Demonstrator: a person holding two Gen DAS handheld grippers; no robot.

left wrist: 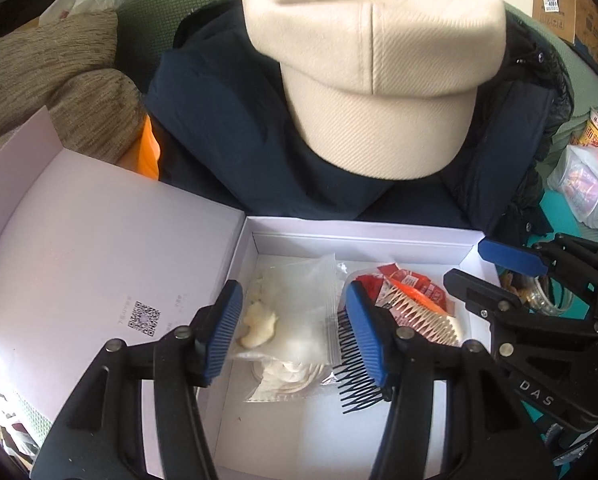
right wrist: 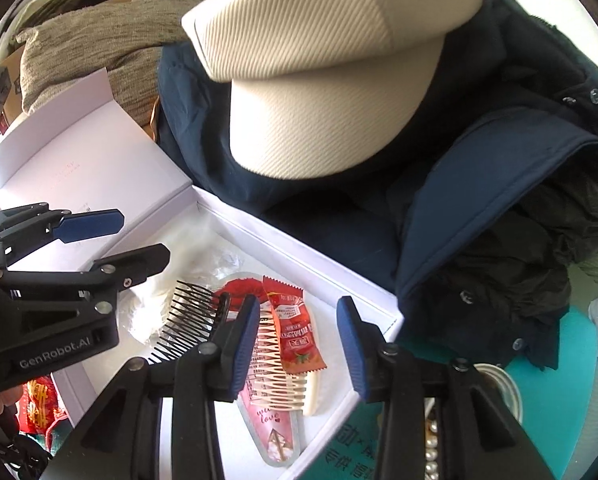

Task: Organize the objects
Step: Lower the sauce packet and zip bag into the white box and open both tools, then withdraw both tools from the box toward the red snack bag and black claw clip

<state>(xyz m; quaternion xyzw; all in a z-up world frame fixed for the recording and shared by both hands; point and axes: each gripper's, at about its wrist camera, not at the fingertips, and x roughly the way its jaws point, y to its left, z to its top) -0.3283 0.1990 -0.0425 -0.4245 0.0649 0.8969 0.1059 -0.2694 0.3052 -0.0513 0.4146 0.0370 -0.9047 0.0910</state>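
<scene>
A white box (left wrist: 363,229) (right wrist: 299,258) lies open with its lid (left wrist: 99,248) folded out to the left. In it lie a clear bag of pale items (left wrist: 287,320), a black comb (left wrist: 355,384) (right wrist: 187,320), a cream comb (left wrist: 427,316) (right wrist: 275,376), red sauce packets (left wrist: 411,280) (right wrist: 297,324) and a pink sachet (right wrist: 275,436). My left gripper (left wrist: 295,332) is open and empty above the bag; it also shows in the right wrist view (right wrist: 131,236). My right gripper (right wrist: 299,344) is open and empty above the box's right side, and shows in the left wrist view (left wrist: 495,268).
A cream cap (left wrist: 375,68) (right wrist: 323,80) rests on a navy jacket (left wrist: 227,136) (right wrist: 479,200) behind the box. A brown knit cushion (left wrist: 59,80) lies at the left. Plastic bags (left wrist: 583,184), a round tin (right wrist: 499,392), pearls (right wrist: 431,448) and a teal mat (right wrist: 571,344) are at the right.
</scene>
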